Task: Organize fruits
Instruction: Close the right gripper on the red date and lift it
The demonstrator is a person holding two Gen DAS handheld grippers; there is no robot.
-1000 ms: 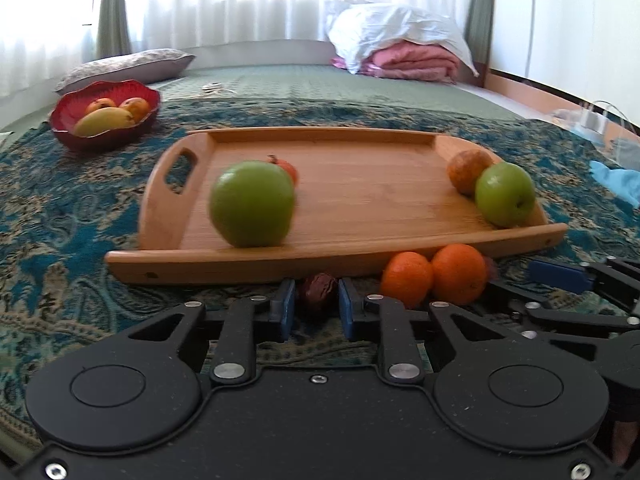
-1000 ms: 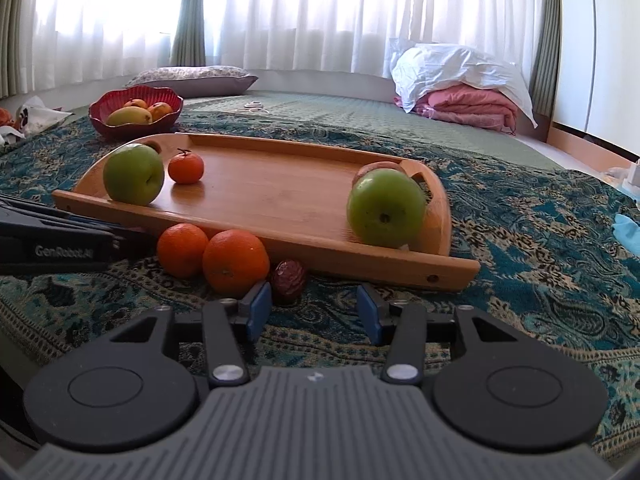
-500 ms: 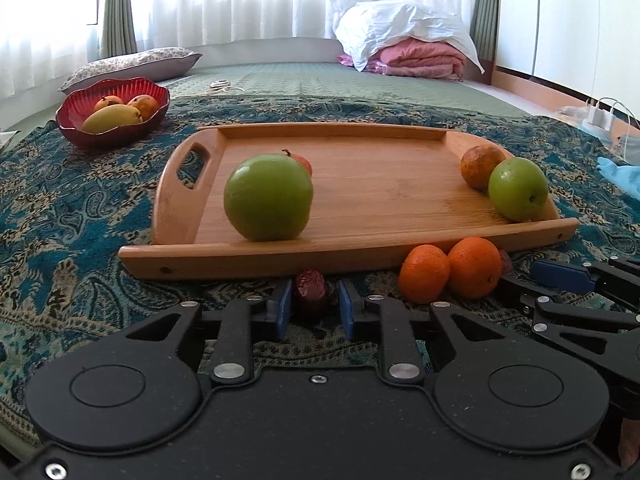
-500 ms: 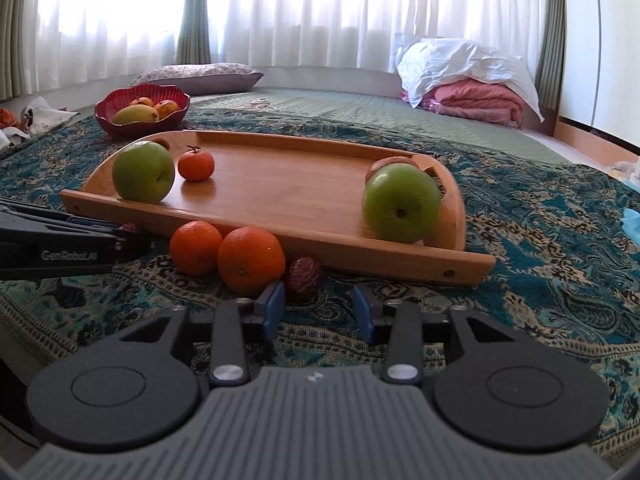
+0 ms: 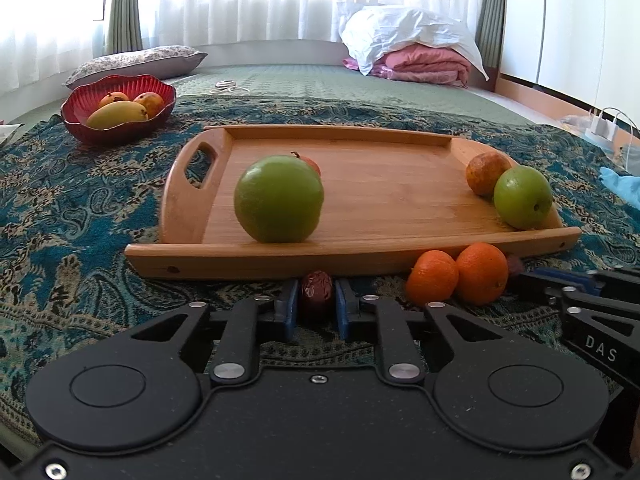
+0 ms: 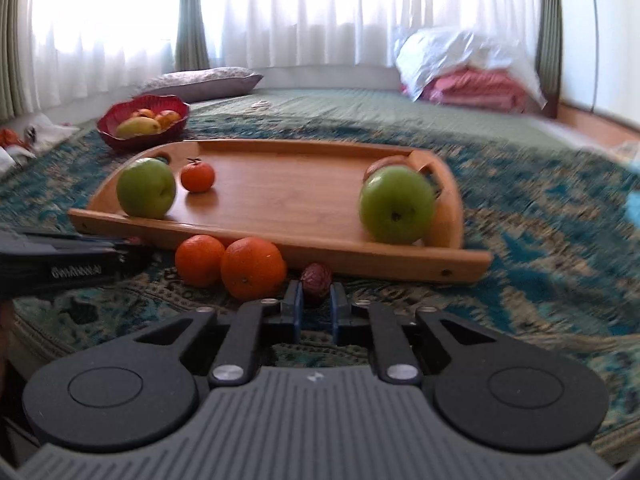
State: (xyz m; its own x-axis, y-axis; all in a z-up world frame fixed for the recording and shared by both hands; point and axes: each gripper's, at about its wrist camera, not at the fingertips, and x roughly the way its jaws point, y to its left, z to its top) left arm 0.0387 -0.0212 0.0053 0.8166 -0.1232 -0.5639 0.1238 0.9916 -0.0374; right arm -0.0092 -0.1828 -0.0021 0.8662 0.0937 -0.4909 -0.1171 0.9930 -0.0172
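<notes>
The blue fingers [image 5: 289, 309] of the left gripper [image 5: 316, 308] were clamped on a small wrinkly dark red date [image 5: 316, 290], just in front of the long wooden tray [image 5: 392, 200]. In the right wrist view, the right gripper [image 6: 315, 306] was squeezing another wrinkly dark red fruit [image 6: 316, 278], also just in front of the tray.

Only the left wrist view showed the speckled orange fruit [image 5: 486, 172] plainly, at the tray's right end, touching a green apple [image 5: 523, 197]. Only the right wrist view showed the whole small orange tangerine with a stem [image 6: 197, 176], on the tray beside the other green apple [image 6: 146, 188]; in the left view that apple hid most of it.

Two round oranges [image 5: 458, 278] sat on the blue patterned blanket [image 5: 72, 216], touching each other, against the tray's front edge. The middle of the tray was bare wood. A red wavy bowl [image 5: 118, 110] with a yellow mango and more fruit stood well behind the tray's left handle.

The letters "DAS" showed on the right gripper's black arm [image 5: 600, 350]. The writing on the left gripper's arm in the right view was too blurry to read.
</notes>
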